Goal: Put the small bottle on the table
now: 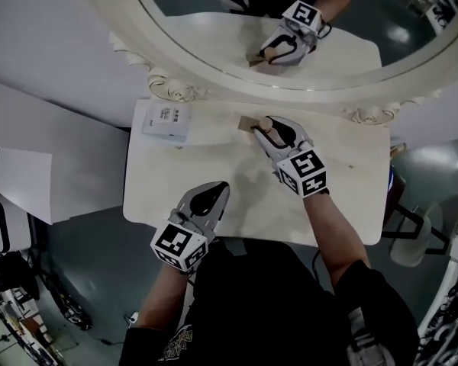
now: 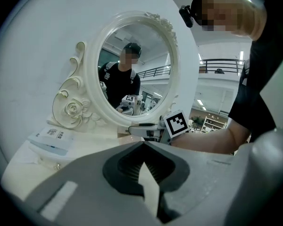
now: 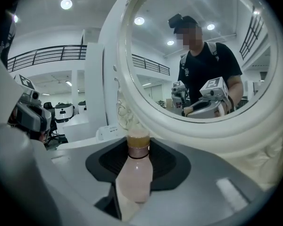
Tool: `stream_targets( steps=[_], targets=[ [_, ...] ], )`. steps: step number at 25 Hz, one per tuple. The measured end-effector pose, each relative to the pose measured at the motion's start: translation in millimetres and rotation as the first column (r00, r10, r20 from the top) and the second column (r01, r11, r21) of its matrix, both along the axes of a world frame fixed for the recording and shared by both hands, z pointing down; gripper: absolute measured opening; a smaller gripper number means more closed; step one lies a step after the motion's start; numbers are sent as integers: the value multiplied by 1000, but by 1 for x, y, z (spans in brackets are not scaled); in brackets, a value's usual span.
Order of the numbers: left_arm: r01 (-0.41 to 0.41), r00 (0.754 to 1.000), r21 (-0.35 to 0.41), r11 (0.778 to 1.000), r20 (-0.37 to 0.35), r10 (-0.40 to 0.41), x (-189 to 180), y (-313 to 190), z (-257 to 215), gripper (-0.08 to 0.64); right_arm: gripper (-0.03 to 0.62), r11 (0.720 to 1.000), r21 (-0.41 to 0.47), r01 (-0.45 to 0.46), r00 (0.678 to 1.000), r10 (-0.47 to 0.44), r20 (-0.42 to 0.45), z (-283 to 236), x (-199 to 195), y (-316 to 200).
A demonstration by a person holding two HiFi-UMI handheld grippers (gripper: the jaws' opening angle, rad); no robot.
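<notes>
The right gripper reached across the table toward its far edge, near the middle, just below the mirror. Its jaws were clamped on the small bottle's pale body, with the tan cap pointing past the tips toward the mirror, probably so the base could be lowered first. Whether the bottle touched the tabletop could not be told. The left gripper hung over the near edge toward the left corner, jaws together with nothing between them, likely kept clear. A box lay at the far left corner.
</notes>
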State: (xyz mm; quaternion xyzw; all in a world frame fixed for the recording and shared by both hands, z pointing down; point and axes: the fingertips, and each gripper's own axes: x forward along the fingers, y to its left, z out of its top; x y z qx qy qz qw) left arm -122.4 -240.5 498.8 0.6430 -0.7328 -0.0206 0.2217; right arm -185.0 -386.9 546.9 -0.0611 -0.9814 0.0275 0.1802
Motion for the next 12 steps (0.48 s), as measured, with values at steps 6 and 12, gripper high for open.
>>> stream_targets(
  steps=[6,12],
  targets=[
    [75,997,-11,997,-7,-75,-5,19,2,2,167,999,20,25,999,-26,23,2,-20,2],
    [133,991,-22,991,-8,-133,-8,36,3,2,167,998,45,48,997,-51,62,3,-30,6]
  ],
)
